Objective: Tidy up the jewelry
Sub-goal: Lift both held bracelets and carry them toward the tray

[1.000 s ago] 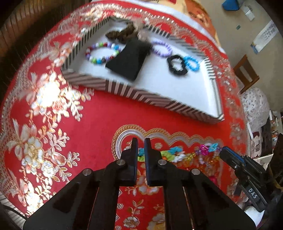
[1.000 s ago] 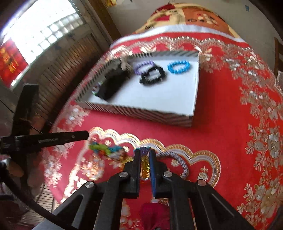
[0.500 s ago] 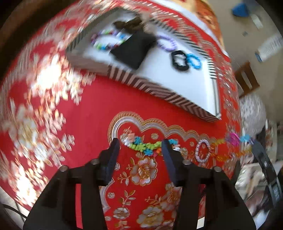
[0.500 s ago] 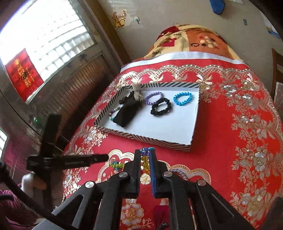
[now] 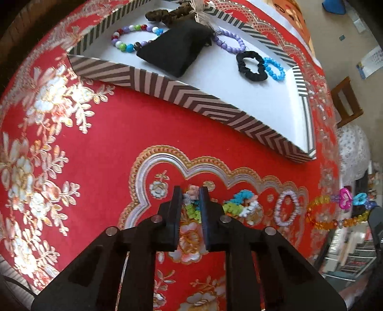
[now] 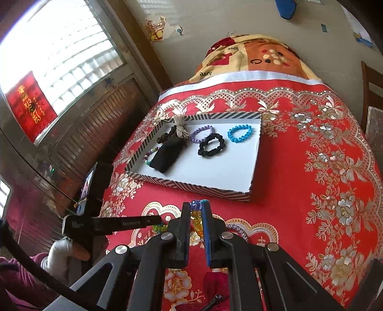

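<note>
Near the tablecloth's gold medallion, one multicoloured bead strand (image 5: 237, 205) is pinched at opposite ends by the narrowed left gripper (image 5: 190, 194) and right gripper (image 6: 196, 207), apparently so it can be carried taut to the striped tray (image 6: 191, 186) beyond.

- A red tablecloth (image 6: 311, 167) with gold and white flower patterns covers the tabletop.
- A bright window (image 6: 59, 52) with slatted blinds lets daylight in on the left, and a red paper sign (image 6: 28, 105) with gold characters hangs on it.
- Brown wooden louvered panels (image 6: 100, 124) run beneath the window.
- The beige wall (image 6: 239, 16) behind carries small stickers.
- A wooden chair (image 5: 347, 100) stands by the far side, on a pale floor (image 5: 340, 43).
</note>
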